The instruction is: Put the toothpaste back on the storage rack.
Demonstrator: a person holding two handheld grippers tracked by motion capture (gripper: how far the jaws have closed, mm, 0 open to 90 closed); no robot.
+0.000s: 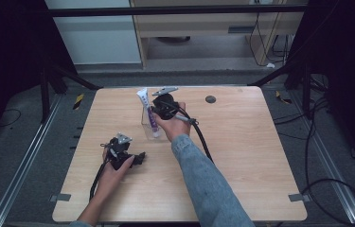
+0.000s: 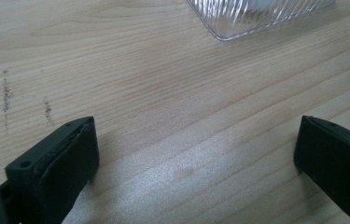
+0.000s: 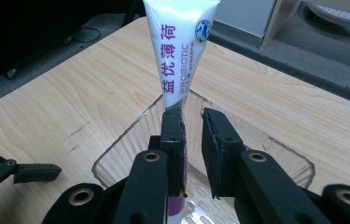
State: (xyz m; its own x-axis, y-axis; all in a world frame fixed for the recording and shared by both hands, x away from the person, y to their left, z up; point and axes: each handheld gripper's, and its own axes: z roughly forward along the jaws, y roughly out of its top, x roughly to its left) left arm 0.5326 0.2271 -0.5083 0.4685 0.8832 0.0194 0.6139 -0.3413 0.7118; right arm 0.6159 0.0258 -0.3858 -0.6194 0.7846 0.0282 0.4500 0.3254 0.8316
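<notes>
Right gripper view: my right fingers [image 3: 192, 140] pinch one tube [image 3: 178, 51] standing in one clear holder [image 3: 116, 154] on the surface [image 3: 60, 107]. My left fingers [image 2: 196, 154] rest spread and empty nearby. If the tube snags the rim, I judge the light holder could tip.

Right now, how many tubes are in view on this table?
1. A white tube with purple print stands in the clear container near the table's far middle, next to the right tool. The container might hide others.
</notes>
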